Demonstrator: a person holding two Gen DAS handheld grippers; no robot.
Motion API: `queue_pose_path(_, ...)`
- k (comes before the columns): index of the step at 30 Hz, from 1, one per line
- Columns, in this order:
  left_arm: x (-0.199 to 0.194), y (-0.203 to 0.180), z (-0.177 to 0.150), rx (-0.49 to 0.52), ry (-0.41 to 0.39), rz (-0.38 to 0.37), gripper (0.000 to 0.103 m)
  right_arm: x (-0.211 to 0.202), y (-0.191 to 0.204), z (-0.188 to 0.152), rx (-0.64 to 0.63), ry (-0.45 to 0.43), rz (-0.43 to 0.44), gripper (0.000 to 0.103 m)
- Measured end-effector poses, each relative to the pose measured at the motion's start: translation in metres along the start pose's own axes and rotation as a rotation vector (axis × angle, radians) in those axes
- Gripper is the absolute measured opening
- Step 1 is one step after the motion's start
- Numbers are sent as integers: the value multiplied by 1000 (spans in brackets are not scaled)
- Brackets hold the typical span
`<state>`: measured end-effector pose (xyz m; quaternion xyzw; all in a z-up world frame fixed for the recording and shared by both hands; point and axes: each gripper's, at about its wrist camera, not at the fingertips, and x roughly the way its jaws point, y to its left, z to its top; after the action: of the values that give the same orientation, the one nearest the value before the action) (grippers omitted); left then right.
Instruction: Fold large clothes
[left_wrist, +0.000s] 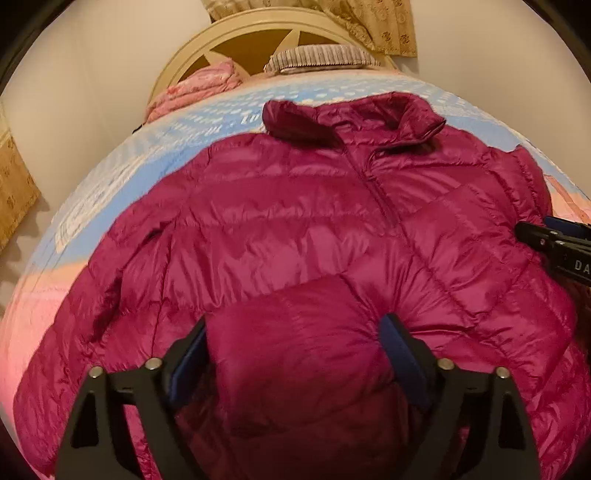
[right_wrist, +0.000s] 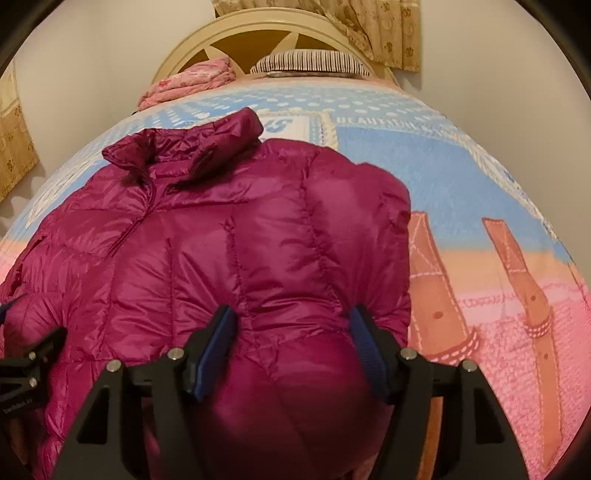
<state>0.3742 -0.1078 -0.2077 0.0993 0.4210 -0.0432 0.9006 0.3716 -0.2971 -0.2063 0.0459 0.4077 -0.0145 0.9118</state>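
A magenta quilted down jacket lies front-up and zipped on a bed, on a printed bedspread of blue, peach and pink. The left gripper stands wide over the jacket's lower part, a puffy fold bulging between its blue pads without being clearly pinched. The right gripper is moderately spread, straddling a bulge near the jacket's right edge; whether the pads press it, I cannot tell. Beyond both tongs the collar points toward the cream headboard. Partial letters "DA" show on the right gripper's body in the left view; bedspread lettering beyond the collar is blurred, unreadable. A pink folded quilt and striped pillow lie by the headboard.
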Motion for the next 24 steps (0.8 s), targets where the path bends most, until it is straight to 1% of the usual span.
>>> queue_pose_path(7, 7, 0, -2, -27, 8, -6, 96, 8, 7, -2, -36, 18, -37, 74)
queue_pose_path(12, 8, 0, -2, -33, 10, 3, 98, 8, 7, -1, -43, 25, -45, 74)
queue_pose_path(14, 10, 2, -1, -37, 9, -2, 99, 3, 8, 2, -52, 39, -49, 73)
queue_pose_path(15, 11, 2, -1, -41, 10, -6, 99, -4, 8, 5, -53, 47, -58, 73)
queue_pose_path(16, 10, 3, -2, -44, 10, -8, 99, -17, 8, 7, -34, 33, -56, 74)
queue_pose_path(18, 10, 2, -2, -44, 9, -6, 99, -42, 10, 9, -6, -19, -28, 78)
queue_pose_path(19, 10, 3, -2, -43, 8, -4, 99, -55, 15, 8, -14, -37, -13, 80)
queue_pose_path(21, 10, 3, -2, -41, 7, -1, 99, -67, 24, 3, -44, -57, 14, 80)
queue_pose_path(23, 10, 4, -3, -46, 7, -6, 99, -65, 34, -6, -82, -37, 40, 80)
queue_pose_path(24, 9, 4, -3, -48, 9, -9, 99, -57, 38, -14, -102, -9, 43, 80)
